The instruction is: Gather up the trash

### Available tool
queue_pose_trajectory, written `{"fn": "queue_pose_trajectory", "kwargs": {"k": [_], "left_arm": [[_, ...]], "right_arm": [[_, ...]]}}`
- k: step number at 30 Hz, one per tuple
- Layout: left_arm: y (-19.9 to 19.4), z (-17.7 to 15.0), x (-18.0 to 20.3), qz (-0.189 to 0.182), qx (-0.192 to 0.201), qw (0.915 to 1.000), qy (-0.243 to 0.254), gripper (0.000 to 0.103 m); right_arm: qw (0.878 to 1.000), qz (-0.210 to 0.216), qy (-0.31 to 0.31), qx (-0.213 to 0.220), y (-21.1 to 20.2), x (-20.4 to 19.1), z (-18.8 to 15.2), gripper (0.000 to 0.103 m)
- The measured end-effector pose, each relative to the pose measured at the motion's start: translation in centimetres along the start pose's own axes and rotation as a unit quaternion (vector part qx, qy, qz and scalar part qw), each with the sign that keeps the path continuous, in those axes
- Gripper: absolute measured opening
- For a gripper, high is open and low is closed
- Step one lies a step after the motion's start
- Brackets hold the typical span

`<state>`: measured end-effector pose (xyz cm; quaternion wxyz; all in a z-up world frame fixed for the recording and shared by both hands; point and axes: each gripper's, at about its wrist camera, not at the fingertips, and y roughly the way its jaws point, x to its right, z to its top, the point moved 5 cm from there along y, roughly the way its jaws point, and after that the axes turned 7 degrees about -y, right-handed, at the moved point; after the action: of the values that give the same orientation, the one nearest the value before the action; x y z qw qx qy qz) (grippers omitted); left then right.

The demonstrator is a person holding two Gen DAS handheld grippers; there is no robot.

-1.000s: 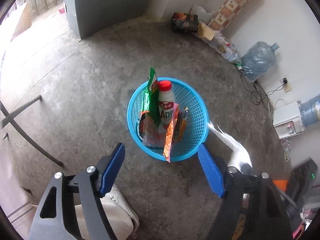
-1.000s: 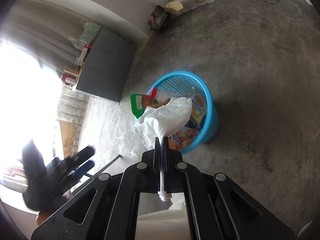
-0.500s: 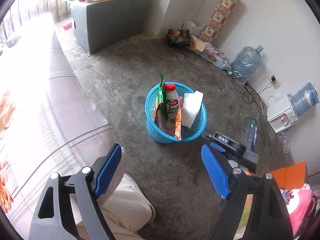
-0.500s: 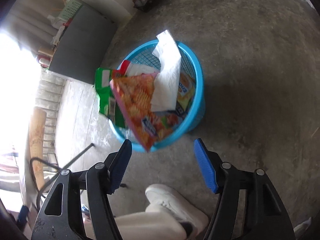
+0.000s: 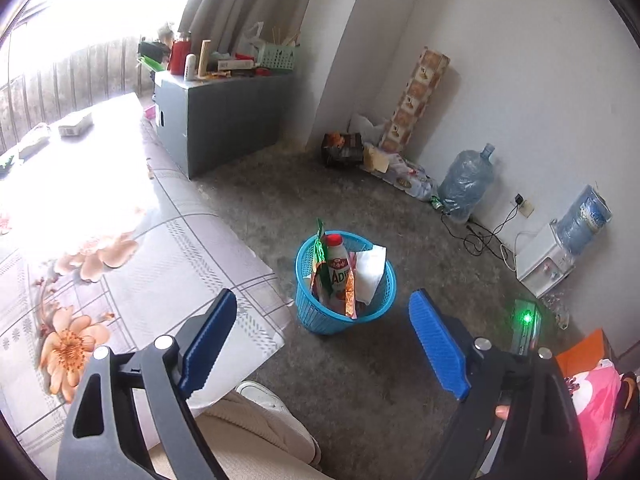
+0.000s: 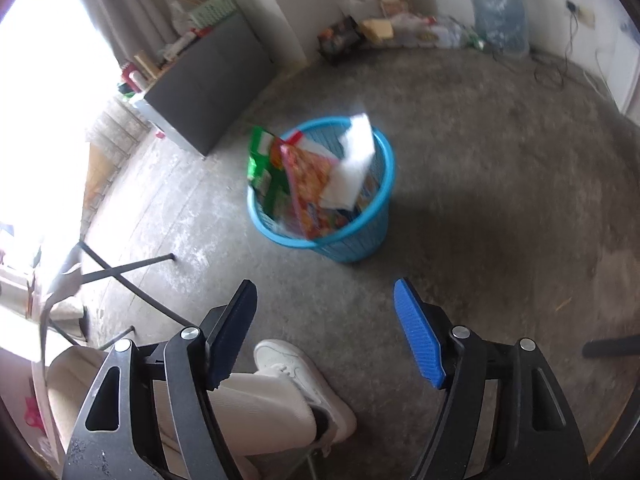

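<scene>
A blue mesh trash basket stands on the concrete floor. Inside it are a white paper tissue, a red-capped white bottle, a green wrapper and an orange snack bag. My left gripper hangs well back from the basket, jaws still opening, nothing between them. My right gripper is also back from the basket, its jaws opening and empty.
A table with a flowered cloth fills the left of the left wrist view; its legs show in the right wrist view. The person's leg and white shoe are below. A grey cabinet, water jugs, a dispenser and cables line the wall.
My right gripper opened and let go of the white tissue, which now lies in the basket. Both grippers drew back and up from the basket; the table came into the left view.
</scene>
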<state>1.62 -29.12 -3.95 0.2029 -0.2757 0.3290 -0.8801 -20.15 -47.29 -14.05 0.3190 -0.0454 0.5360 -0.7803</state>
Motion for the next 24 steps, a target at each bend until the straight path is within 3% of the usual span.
{"fn": "queue_pose_trajectory", "kwargs": {"k": [7, 9, 14, 17, 24], "left_arm": [[-5.4, 0.3, -3.3, 0.027, 0.057, 0.9978, -0.023, 0.091], [-7.2, 0.4, -4.5, 0.035, 0.08, 0.9955, -0.037, 0.094], [-11.7, 0.4, -7.7, 0.064, 0.128, 0.9873, -0.069, 0.097], [-14.1, 0.5, -9.5, 0.083, 0.15, 0.981, -0.09, 0.097], [-18.7, -0.6, -13.1, 0.134, 0.18, 0.9656, -0.132, 0.097]], "right_arm": [[0.996, 0.015, -0.073, 0.051, -3.5, -6.5, 2.1, 0.074], [0.992, 0.015, -0.102, 0.072, -4.9, -8.5, 2.6, 0.08], [0.973, 0.015, -0.173, 0.149, -9.6, -14.2, 3.0, 0.093], [0.959, 0.012, -0.21, 0.19, -12.1, -17.5, 2.6, 0.095], [0.942, 0.043, -0.267, 0.201, -14.8, -23.6, 1.2, 0.095]]}}
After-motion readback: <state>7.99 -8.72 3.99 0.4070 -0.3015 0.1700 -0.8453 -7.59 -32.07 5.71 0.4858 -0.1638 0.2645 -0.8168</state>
